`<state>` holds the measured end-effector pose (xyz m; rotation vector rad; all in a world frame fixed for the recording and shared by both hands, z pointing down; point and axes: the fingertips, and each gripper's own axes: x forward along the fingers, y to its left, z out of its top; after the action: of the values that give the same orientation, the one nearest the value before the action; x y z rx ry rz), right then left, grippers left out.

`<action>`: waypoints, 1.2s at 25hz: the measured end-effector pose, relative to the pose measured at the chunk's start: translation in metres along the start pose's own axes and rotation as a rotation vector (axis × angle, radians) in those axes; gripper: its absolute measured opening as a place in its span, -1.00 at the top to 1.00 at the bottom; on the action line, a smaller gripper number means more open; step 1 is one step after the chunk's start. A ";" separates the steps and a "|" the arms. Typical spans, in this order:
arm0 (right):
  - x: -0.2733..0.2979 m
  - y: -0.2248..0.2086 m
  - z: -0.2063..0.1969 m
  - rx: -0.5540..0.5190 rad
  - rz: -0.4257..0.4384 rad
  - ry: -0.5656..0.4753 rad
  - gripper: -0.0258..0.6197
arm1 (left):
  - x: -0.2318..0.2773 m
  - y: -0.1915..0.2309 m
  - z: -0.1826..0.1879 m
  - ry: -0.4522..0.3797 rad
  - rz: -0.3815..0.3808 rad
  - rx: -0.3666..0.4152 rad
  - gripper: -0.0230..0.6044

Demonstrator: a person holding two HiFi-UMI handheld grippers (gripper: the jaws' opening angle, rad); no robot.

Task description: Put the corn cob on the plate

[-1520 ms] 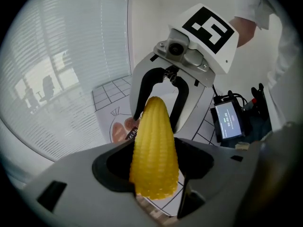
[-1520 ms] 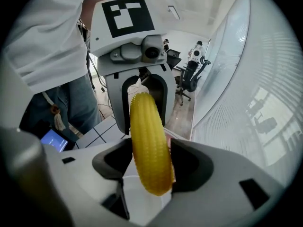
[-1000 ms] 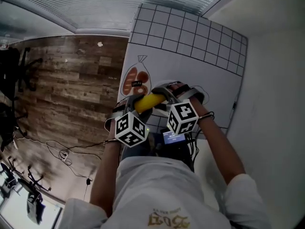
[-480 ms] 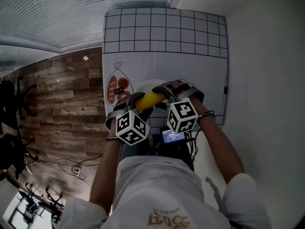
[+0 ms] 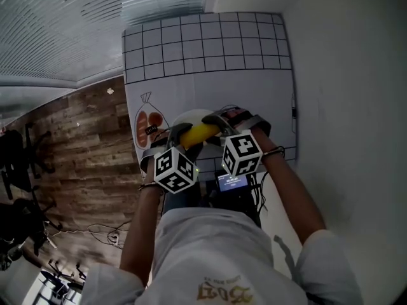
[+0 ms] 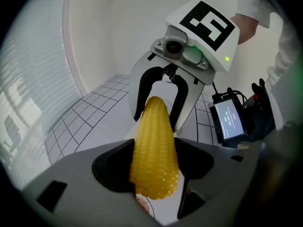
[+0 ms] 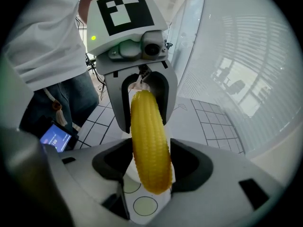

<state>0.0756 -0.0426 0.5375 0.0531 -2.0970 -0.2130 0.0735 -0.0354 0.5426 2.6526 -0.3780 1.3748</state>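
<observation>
A yellow corn cob (image 5: 199, 133) hangs level in the air, held at both ends. My left gripper (image 5: 180, 137) is shut on its left end and my right gripper (image 5: 218, 124) on its right end. In the left gripper view the cob (image 6: 154, 150) runs from my left gripper (image 6: 155, 168) away to the right gripper (image 6: 158, 112) facing it. The right gripper view mirrors this: the cob (image 7: 149, 145) spans from my right gripper (image 7: 150, 167) to the left gripper (image 7: 144, 117). A white plate (image 5: 189, 115) lies on the mat just beyond and under the cob.
A white mat (image 5: 210, 49) with a black grid covers the table. A bag shape with red-brown contents (image 5: 145, 124) lies on it left of the plate. A small lit screen (image 5: 232, 182) hangs at the person's waist. Wood floor (image 5: 76, 145) lies to the left, a white wall to the right.
Both grippers have carried the cob together across the mat, away from the bag shape and over to the white plate. The head view has swung with them.
</observation>
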 end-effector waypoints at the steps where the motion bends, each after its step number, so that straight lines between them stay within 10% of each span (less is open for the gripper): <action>1: 0.000 -0.001 0.000 0.002 -0.005 -0.001 0.13 | 0.000 0.001 0.001 0.002 0.001 0.006 0.10; 30: 0.037 0.003 -0.017 0.011 0.014 0.015 0.15 | 0.031 0.007 -0.028 0.082 -0.039 0.024 0.10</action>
<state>0.0714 -0.0464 0.5778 0.0460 -2.0835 -0.1918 0.0663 -0.0402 0.5841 2.5972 -0.3009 1.4801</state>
